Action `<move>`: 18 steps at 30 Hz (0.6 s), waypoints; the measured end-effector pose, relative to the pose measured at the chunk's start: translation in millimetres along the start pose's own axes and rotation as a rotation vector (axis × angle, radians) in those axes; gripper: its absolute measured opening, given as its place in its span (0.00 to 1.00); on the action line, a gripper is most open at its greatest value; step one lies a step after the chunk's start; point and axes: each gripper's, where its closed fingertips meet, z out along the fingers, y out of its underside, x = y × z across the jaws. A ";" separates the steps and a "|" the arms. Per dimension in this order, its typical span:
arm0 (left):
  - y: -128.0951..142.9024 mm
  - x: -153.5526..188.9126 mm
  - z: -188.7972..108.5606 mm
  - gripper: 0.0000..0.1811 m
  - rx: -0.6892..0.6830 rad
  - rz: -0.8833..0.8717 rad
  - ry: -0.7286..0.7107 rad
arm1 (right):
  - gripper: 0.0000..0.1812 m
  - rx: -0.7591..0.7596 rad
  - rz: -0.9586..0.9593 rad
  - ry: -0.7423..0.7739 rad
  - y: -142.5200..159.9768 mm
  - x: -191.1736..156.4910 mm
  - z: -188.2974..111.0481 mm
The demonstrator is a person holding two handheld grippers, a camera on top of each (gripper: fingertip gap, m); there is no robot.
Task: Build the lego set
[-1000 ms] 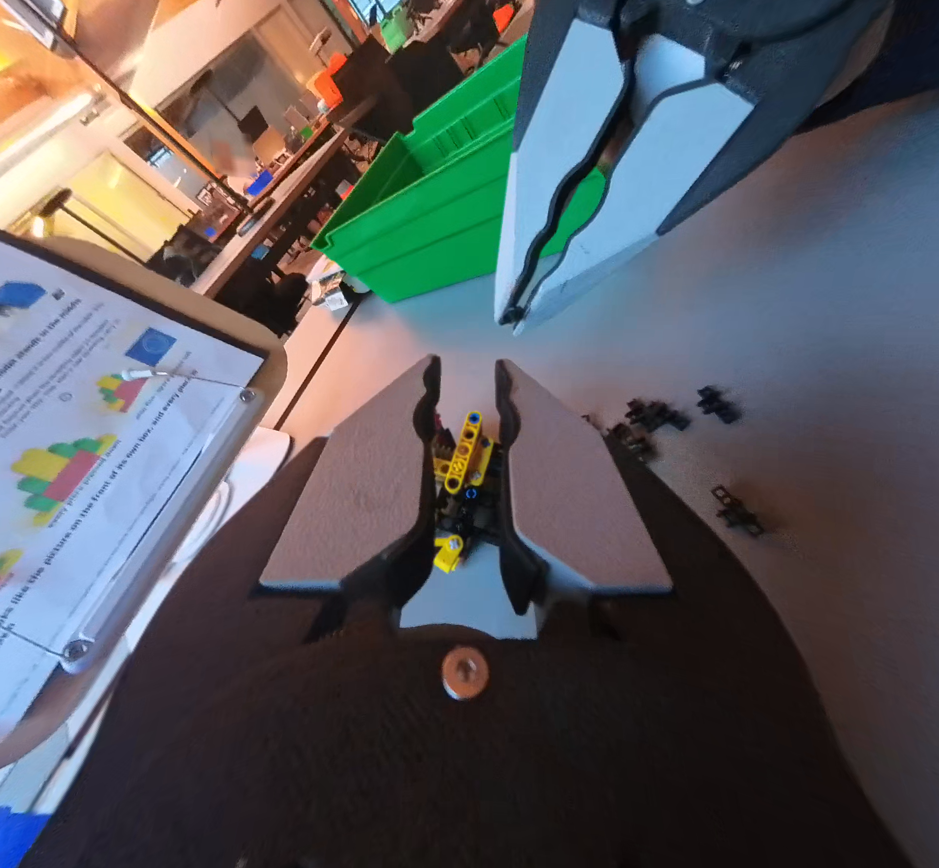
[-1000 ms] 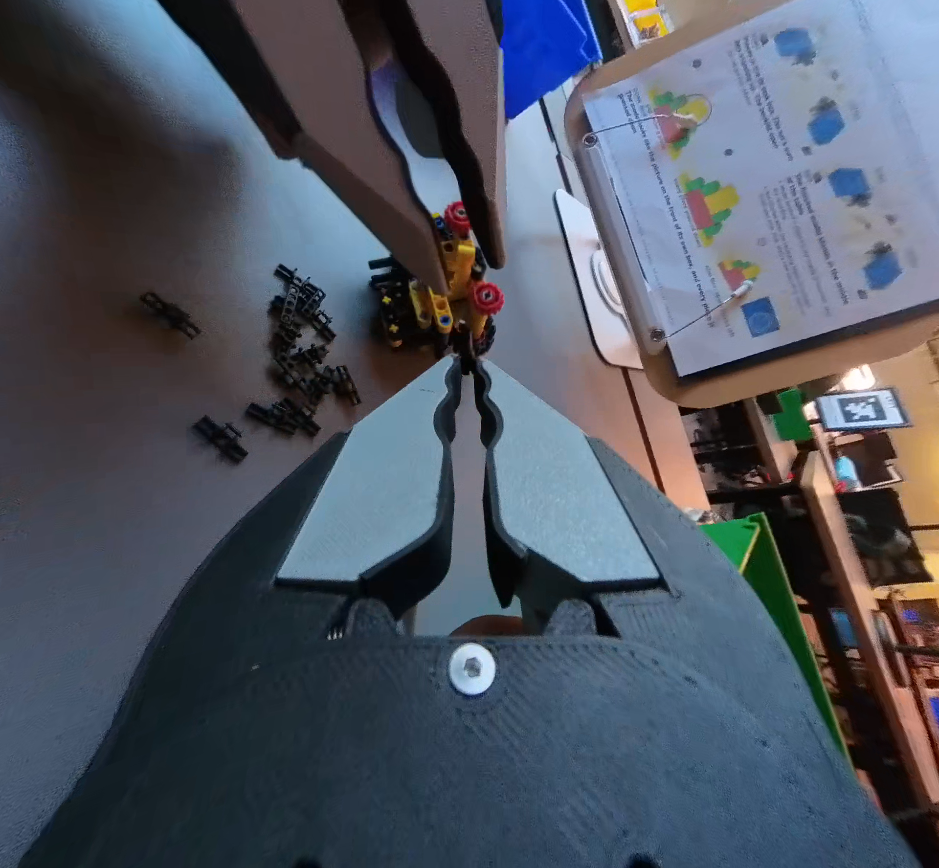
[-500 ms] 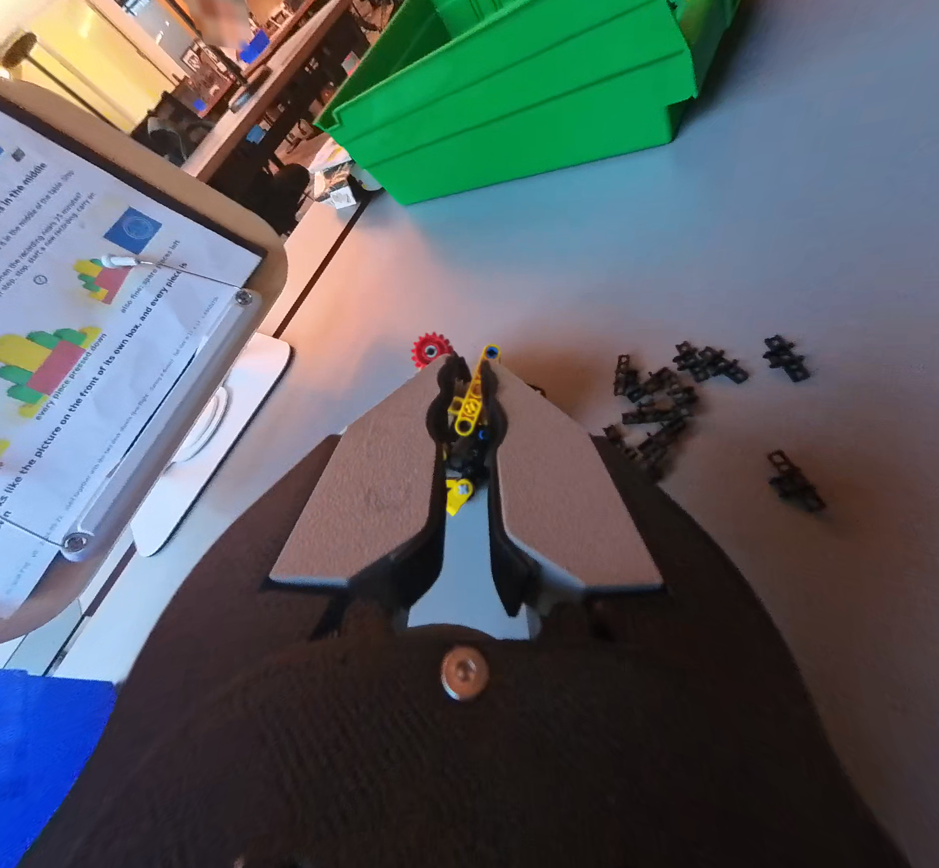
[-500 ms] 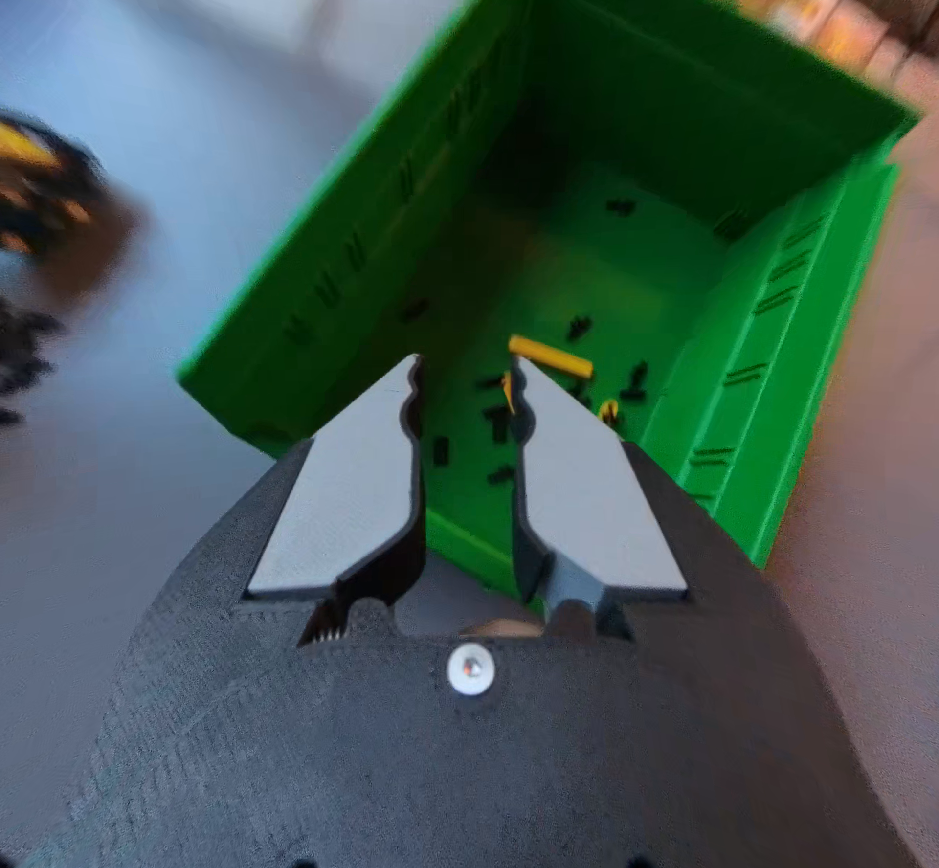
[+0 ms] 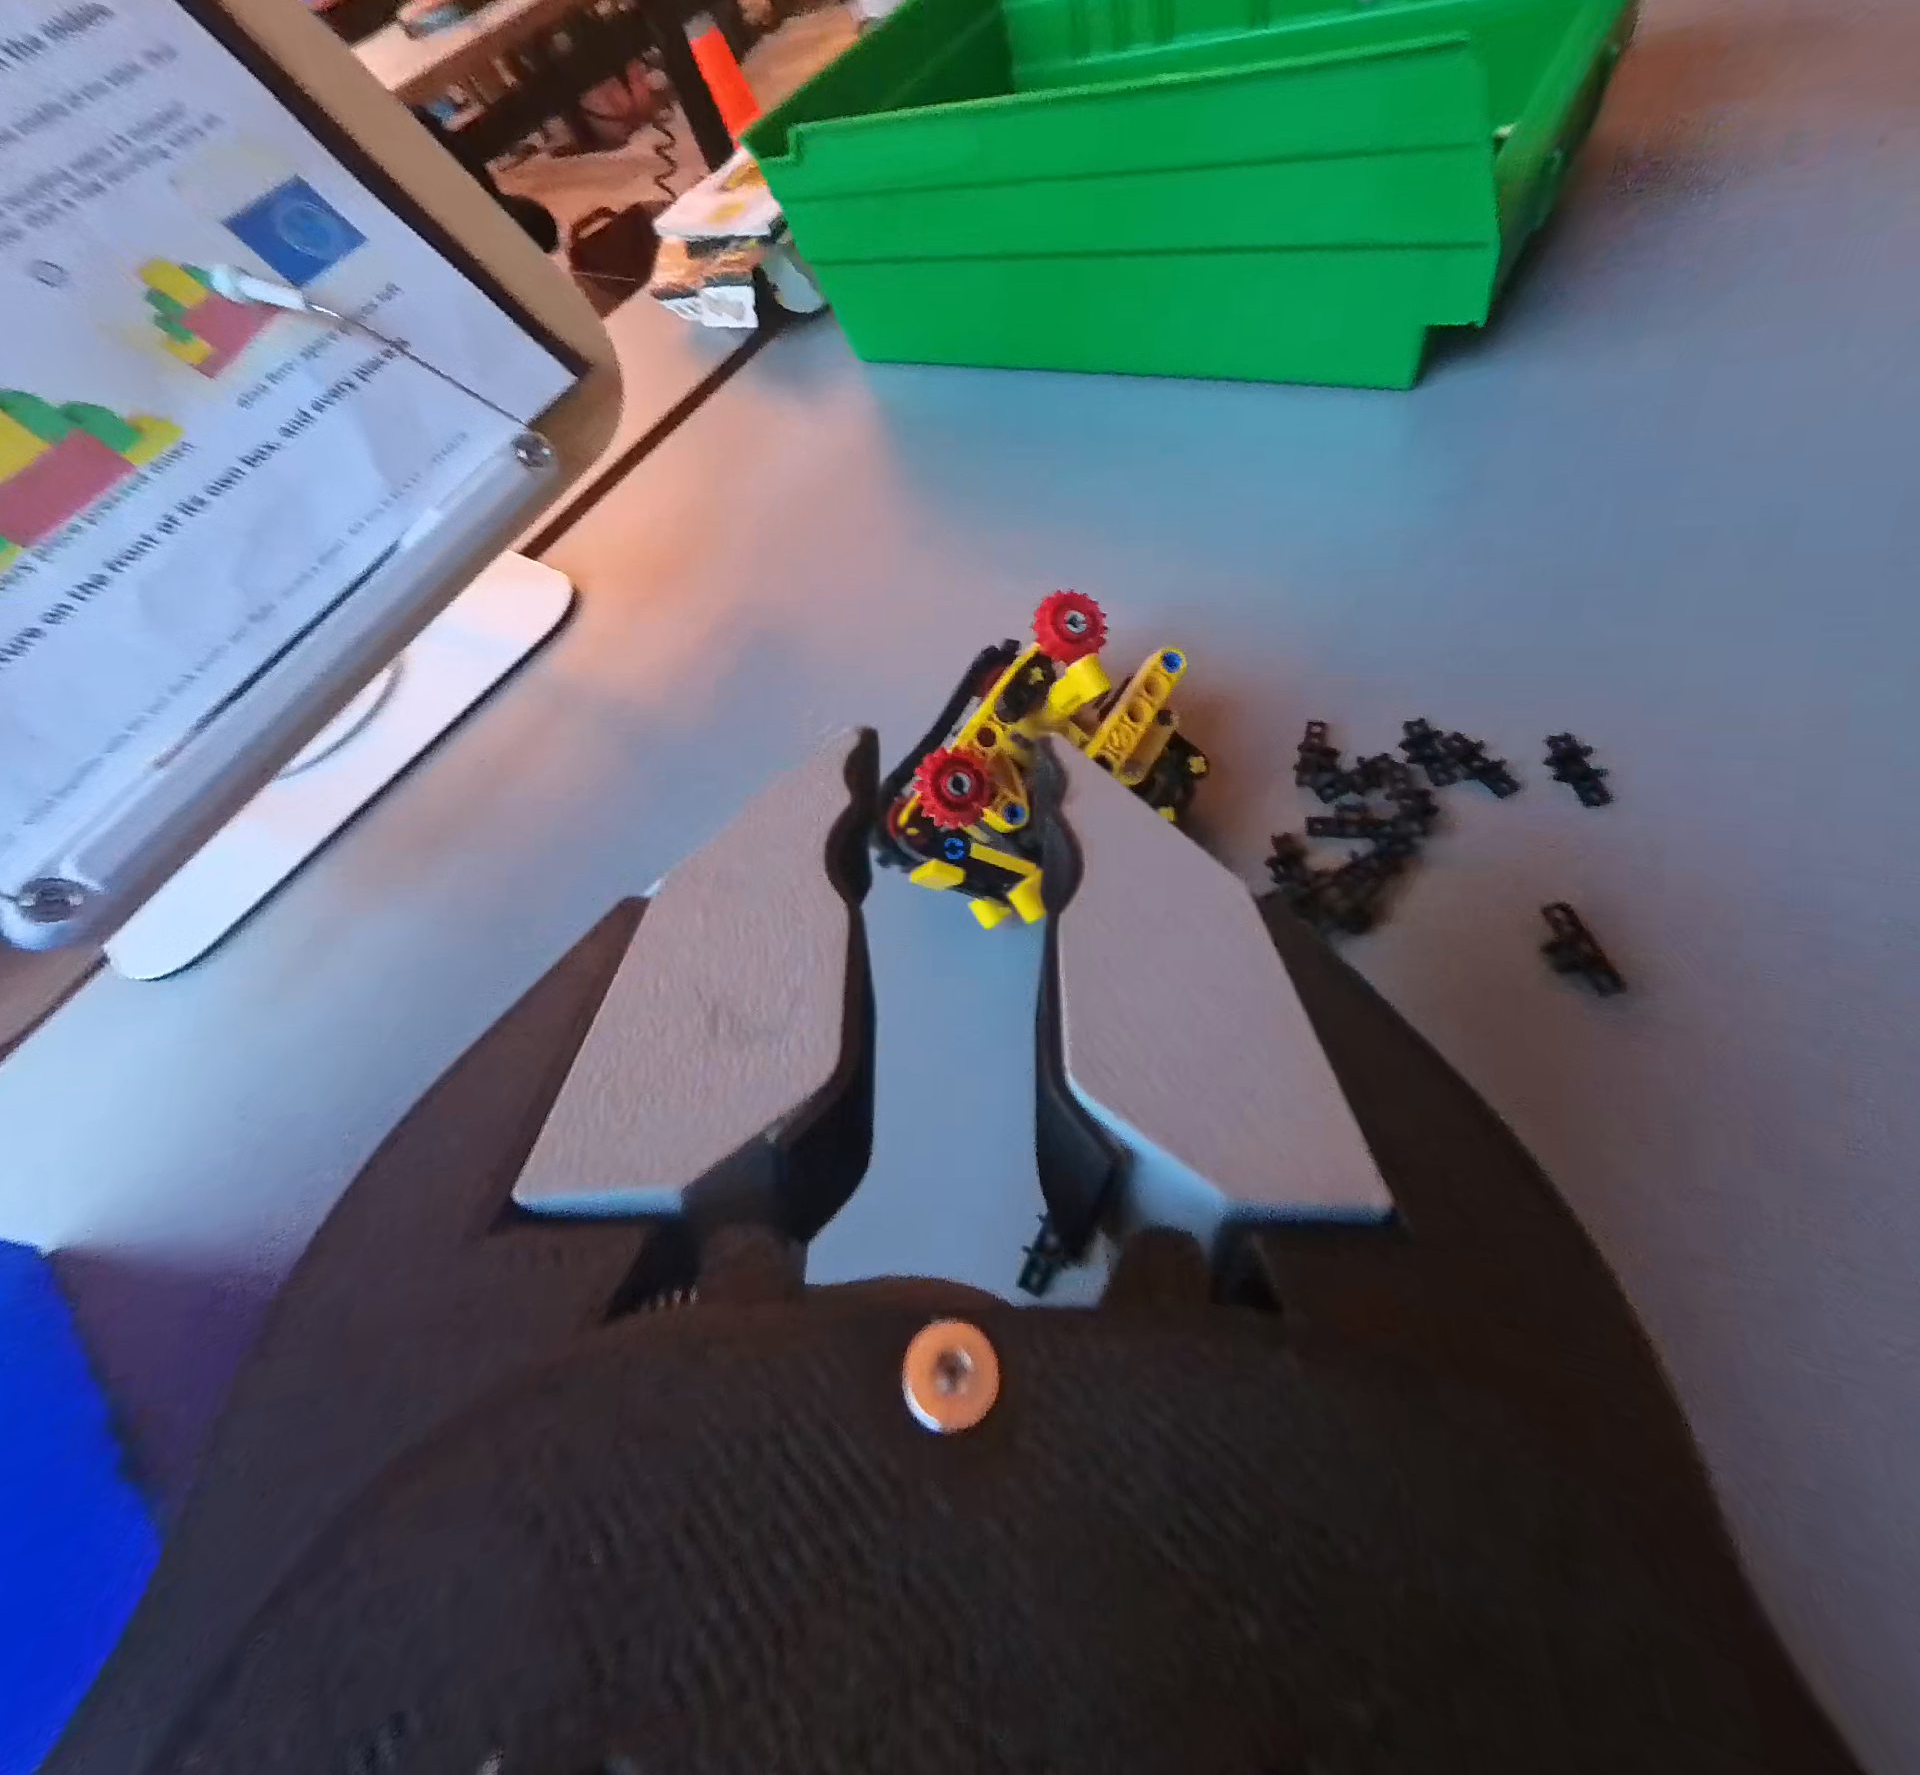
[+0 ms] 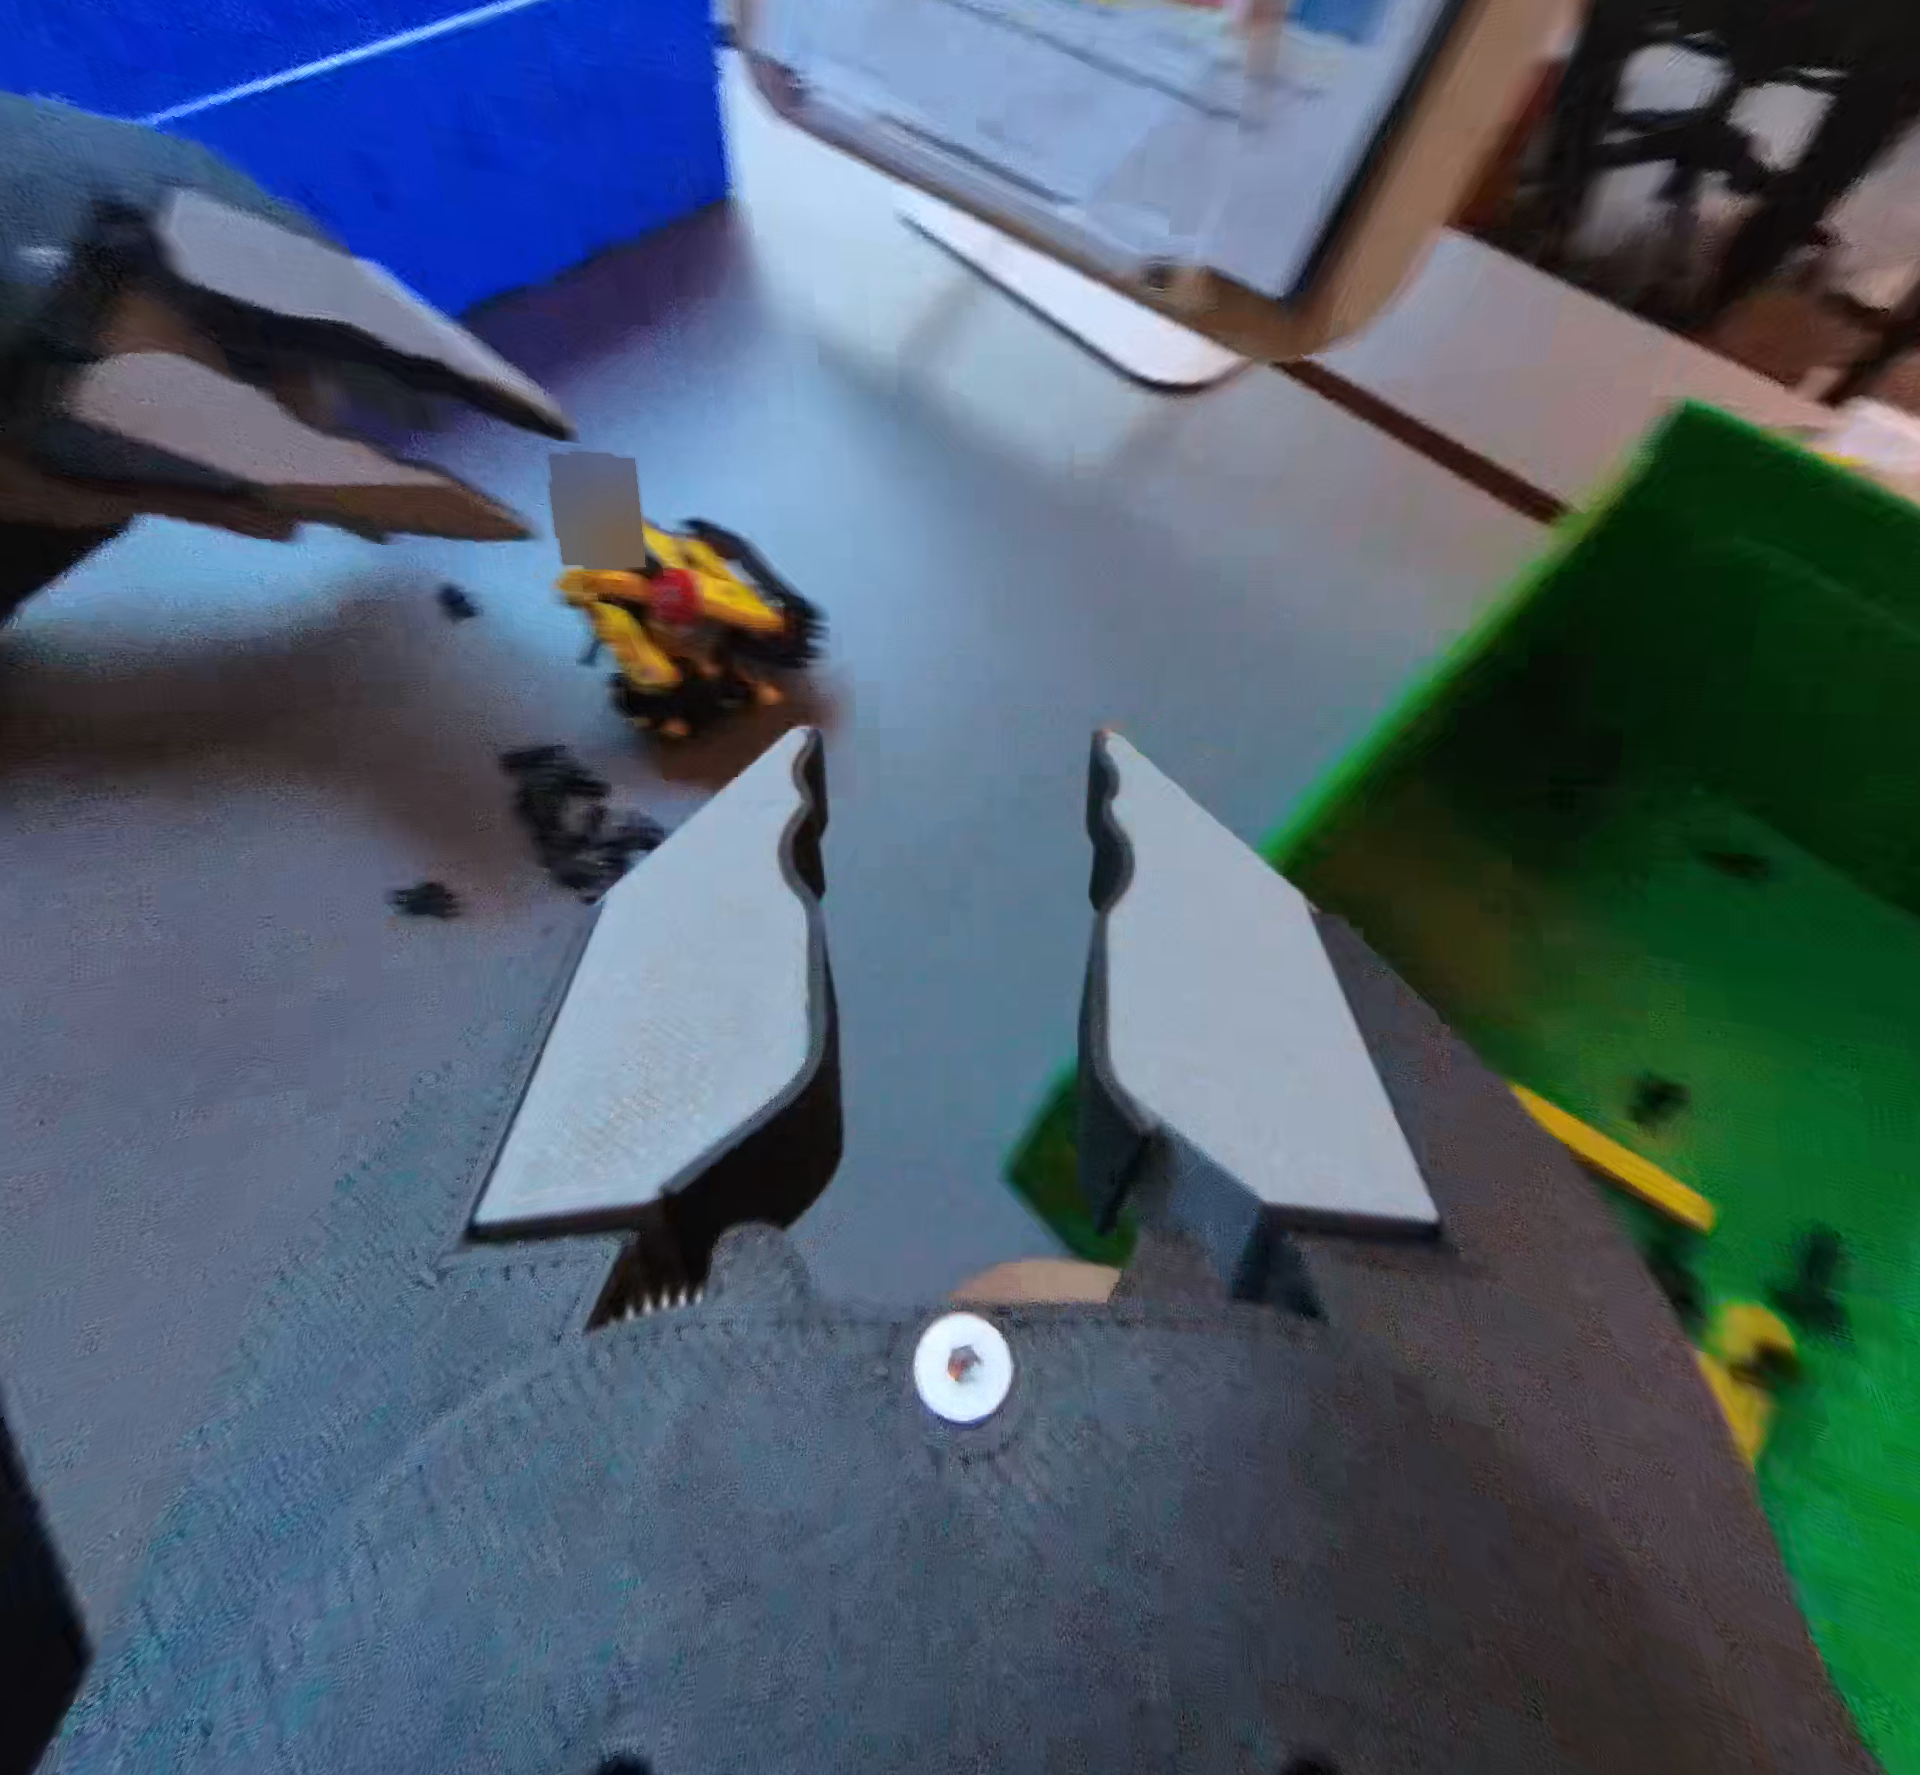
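A: On the table's left side, what shows?

B: A tilted board with a printed instruction sheet [image 5: 239, 395] on a white stand, cut off by the frame. Beside it, in the right wrist view, a blue plastic bin [image 6: 416, 84]; its inside is hidden.

A: And mid-table?

B: The small yellow-and-black lego model with red gears [image 5: 1023, 769] rests on the grey table [image 5: 1455, 562]. The left gripper [image 5: 951, 790] has its jaws parted, tips flanking the model's near end; whether they touch it I cannot tell. From the right wrist view, nothing is clamped.

A: Further right?

B: Loose black lego chain links [image 5: 1382, 811] lie scattered just beside the model. Toward the far right corner sits the green plastic bin [image 5: 1143, 198], holding small black pieces and a yellow beam [image 6: 1610, 1164], all blurred.

A: The right gripper [image 6: 956, 790]?

B: Jaws wide apart, empty, hovering beside that bin's near wall.
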 end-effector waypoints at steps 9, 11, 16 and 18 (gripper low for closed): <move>12.6 9.0 13.1 0.14 -0.027 0.124 0.005 | 0.15 -0.063 -0.212 -0.303 -2.6 -99.4 104.3; 16.0 10.5 15.5 0.16 -0.041 0.131 0.012 | 0.13 -0.076 -0.196 -0.340 3.1 -101.2 106.5; 20.4 20.3 20.3 0.09 -0.058 0.142 0.059 | 0.13 -0.047 -0.106 -0.392 10.0 -101.2 112.4; 22.6 21.3 22.3 0.07 -0.072 0.179 0.045 | 0.12 -0.025 -0.067 -0.445 8.2 -109.2 112.2</move>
